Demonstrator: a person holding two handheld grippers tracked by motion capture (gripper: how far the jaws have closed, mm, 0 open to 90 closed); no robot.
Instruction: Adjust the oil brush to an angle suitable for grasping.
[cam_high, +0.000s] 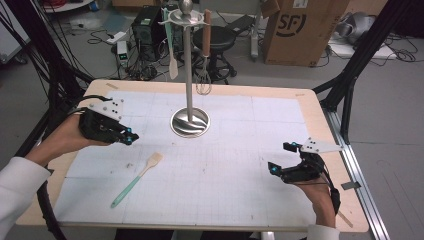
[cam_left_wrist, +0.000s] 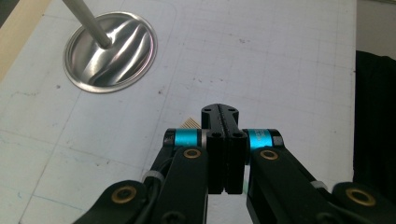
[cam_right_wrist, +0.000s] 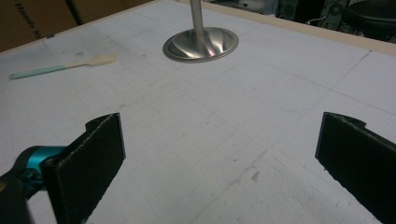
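A spatula (cam_high: 135, 179) with a mint-green handle and a cream head lies flat on the white gridded mat (cam_high: 225, 165), left of centre. My left gripper (cam_high: 129, 136) hovers just beyond the spatula's head, toward the far left. Its jaws are pressed together with nothing between them (cam_left_wrist: 219, 109), and the cream spatula tip (cam_left_wrist: 190, 123) peeks out behind them. My right gripper (cam_high: 279, 157) rests at the right side of the mat, open wide and empty (cam_right_wrist: 219, 154). From the right gripper view the spatula (cam_right_wrist: 60, 67) lies far off at the upper left.
A steel utensil stand (cam_high: 190, 122) rises from its round base at the mat's far centre (cam_left_wrist: 109, 51) (cam_right_wrist: 201, 44). A pale spatula (cam_high: 172, 50) and a whisk (cam_high: 204, 75) hang from its top. A cardboard box (cam_high: 300, 30), a stool and cables sit on the floor behind the table.
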